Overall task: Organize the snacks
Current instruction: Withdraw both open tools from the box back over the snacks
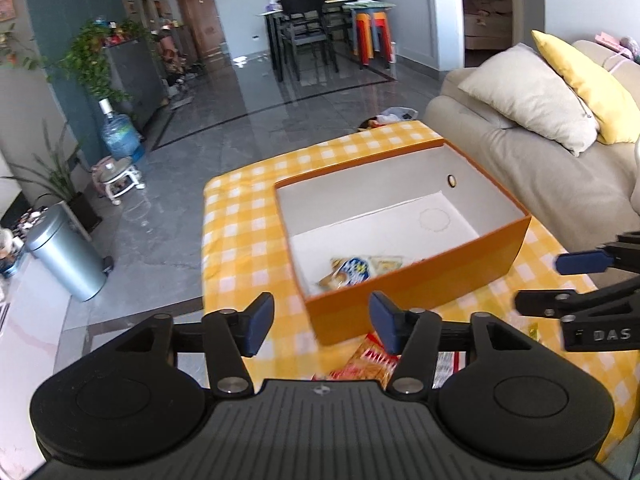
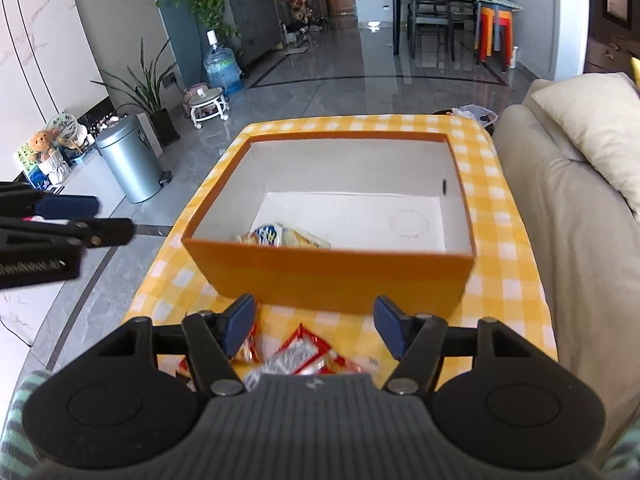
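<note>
An orange box [image 1: 420, 284] [image 2: 328, 276] with a white inside stands on a yellow checked tablecloth [image 1: 240, 216] [image 2: 504, 248]. Snack packets [image 1: 352, 270] [image 2: 284, 236] lie in its near corner. My left gripper [image 1: 322, 322] hovers open before the box's near wall, nothing between its blue pads. My right gripper [image 2: 316, 326] is open too, also empty. Red and orange snack packets [image 1: 370, 362] [image 2: 300, 354] lie on the cloth beneath both grippers. Each gripper shows at the edge of the other's view: the right gripper [image 1: 580, 276] and the left gripper [image 2: 68, 220].
A beige sofa [image 1: 540, 168] [image 2: 568, 216] with cushions borders the table on the right. A silver bin [image 1: 66, 252] [image 2: 130, 160], a water jug [image 1: 120, 136] [image 2: 220, 66] and plants stand on the grey floor to the left. Dining furniture [image 1: 312, 36] is far back.
</note>
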Available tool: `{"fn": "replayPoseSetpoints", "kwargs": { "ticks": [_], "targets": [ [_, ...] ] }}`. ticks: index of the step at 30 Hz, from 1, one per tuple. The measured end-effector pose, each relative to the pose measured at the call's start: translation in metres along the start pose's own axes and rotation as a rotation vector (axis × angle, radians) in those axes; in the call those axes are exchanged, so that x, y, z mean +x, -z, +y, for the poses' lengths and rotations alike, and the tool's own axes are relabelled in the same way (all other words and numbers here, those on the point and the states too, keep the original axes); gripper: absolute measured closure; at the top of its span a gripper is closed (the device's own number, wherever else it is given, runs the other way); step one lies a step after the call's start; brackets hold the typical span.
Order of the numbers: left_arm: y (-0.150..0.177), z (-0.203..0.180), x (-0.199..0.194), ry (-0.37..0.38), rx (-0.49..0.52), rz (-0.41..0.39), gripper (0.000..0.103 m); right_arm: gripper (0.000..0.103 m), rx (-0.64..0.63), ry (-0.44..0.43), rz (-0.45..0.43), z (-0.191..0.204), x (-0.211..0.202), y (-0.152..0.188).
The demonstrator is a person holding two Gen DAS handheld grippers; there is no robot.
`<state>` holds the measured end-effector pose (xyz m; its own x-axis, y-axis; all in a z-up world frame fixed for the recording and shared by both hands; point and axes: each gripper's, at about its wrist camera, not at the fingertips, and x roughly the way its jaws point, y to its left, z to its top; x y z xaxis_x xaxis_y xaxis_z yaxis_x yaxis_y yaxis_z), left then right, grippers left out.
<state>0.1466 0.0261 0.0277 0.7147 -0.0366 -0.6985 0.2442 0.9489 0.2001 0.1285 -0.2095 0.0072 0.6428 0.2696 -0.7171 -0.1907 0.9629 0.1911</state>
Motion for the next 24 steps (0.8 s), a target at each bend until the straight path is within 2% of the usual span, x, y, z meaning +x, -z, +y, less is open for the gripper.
{"fn": "replayPoseSetpoints", "kwargs": {
  "ticks": [6, 13, 19, 24],
  "targets": [
    [0.033, 0.01, -0.016, -0.005, -0.099, 0.005, 0.037, 0.039, -0.008, 0.026, -0.012, -0.003, -0.022, 0.038],
    [0.07, 0.01, -0.032, 0.038, -0.231, -0.02, 0.037, 0.038, -0.009, 0.092, -0.023, -0.009, -0.036, 0.076],
    [0.095, -0.008, -0.027, 0.062, -0.218, 0.006, 0.037, 0.036, -0.038, 0.122, -0.004, -0.012, -0.04, 0.097],
    [0.112, -0.023, -0.019, 0.069, -0.188, 0.041, 0.037, 0.033, -0.011, 0.115, 0.02, -0.02, -0.041, 0.118]
  ]
}}
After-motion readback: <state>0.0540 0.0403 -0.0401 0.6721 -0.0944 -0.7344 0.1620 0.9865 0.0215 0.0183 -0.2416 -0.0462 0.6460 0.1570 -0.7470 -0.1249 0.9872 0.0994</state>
